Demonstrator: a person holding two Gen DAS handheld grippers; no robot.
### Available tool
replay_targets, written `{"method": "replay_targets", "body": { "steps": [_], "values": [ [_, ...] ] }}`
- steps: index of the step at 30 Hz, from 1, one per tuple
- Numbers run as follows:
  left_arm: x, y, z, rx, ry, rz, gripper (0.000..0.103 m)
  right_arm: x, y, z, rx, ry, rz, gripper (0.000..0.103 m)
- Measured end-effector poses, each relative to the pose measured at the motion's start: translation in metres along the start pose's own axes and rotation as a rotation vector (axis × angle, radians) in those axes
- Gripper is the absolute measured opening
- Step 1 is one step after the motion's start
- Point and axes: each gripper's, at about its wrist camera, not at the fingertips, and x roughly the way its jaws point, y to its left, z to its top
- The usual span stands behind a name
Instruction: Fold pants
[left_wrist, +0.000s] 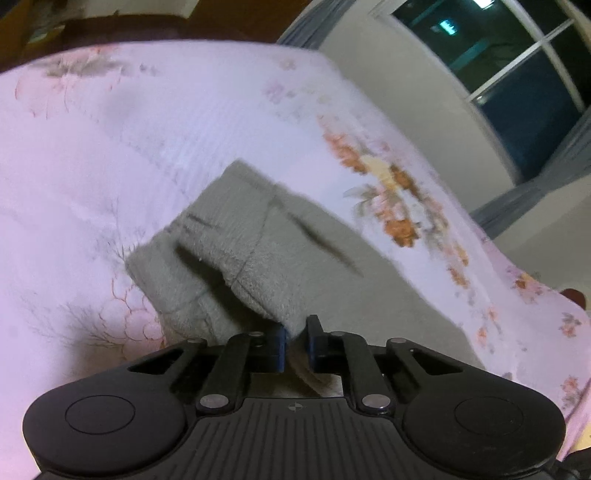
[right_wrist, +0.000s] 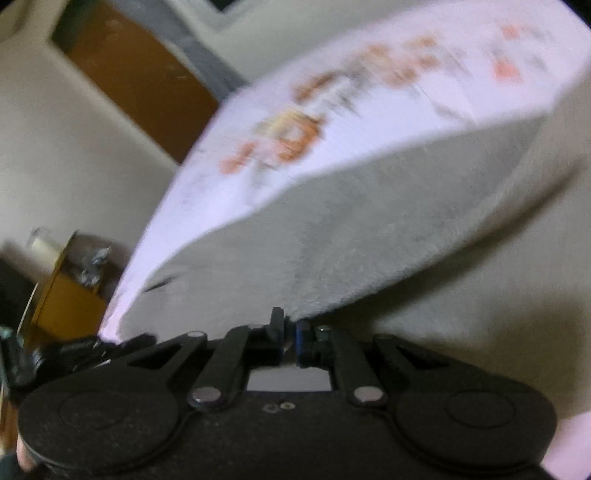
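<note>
Grey fleece pants (left_wrist: 236, 254) lie on a pale pink floral bedspread (left_wrist: 110, 147); a dark pocket slit and a folded waistband end show in the left wrist view. My left gripper (left_wrist: 296, 341) is shut on an edge of the grey pants, with fabric pinched between its blue pads. In the right wrist view the same grey pants (right_wrist: 351, 229) spread away from my right gripper (right_wrist: 290, 334), which is shut on their near edge. That view is blurred.
A dark window (left_wrist: 517, 74) with white bars and a grey curtain stands past the bed's far right edge. On the right wrist side are a brown door (right_wrist: 140, 85), a white wall and a yellow box (right_wrist: 66, 302) low at the left.
</note>
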Motion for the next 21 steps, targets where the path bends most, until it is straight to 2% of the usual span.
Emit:
{"method": "replay_targets", "body": {
  "steps": [3, 5, 8, 11, 14, 18, 21],
  "values": [
    [-0.022, 0.003, -0.002, 0.032, -0.019, -0.012, 0.011, -0.017, 0.011, -0.006, -0.039, 0.012, 0.040, 0.006],
    [-0.026, 0.010, -0.007, 0.042, -0.015, 0.001, 0.011, -0.014, 0.014, -0.016, -0.066, 0.052, 0.031, 0.006],
    [-0.008, 0.030, -0.016, 0.035, 0.043, 0.046, 0.011, 0.014, 0.011, -0.027, -0.117, 0.117, -0.037, 0.006],
    [0.016, 0.036, -0.024, 0.065, 0.074, 0.101, 0.012, 0.037, 0.006, -0.037, -0.131, 0.144, -0.089, 0.014],
    [0.012, 0.032, -0.026, 0.031, 0.057, 0.113, 0.012, 0.031, 0.010, -0.033, -0.128, 0.145, -0.084, 0.020],
    [-0.016, 0.016, -0.028, 0.114, 0.009, 0.123, 0.012, 0.007, 0.000, -0.021, -0.112, 0.133, -0.089, 0.026],
    [-0.029, 0.001, -0.033, 0.161, -0.002, 0.131, 0.012, -0.013, -0.017, -0.015, -0.083, 0.107, -0.132, 0.029]
  ]
}}
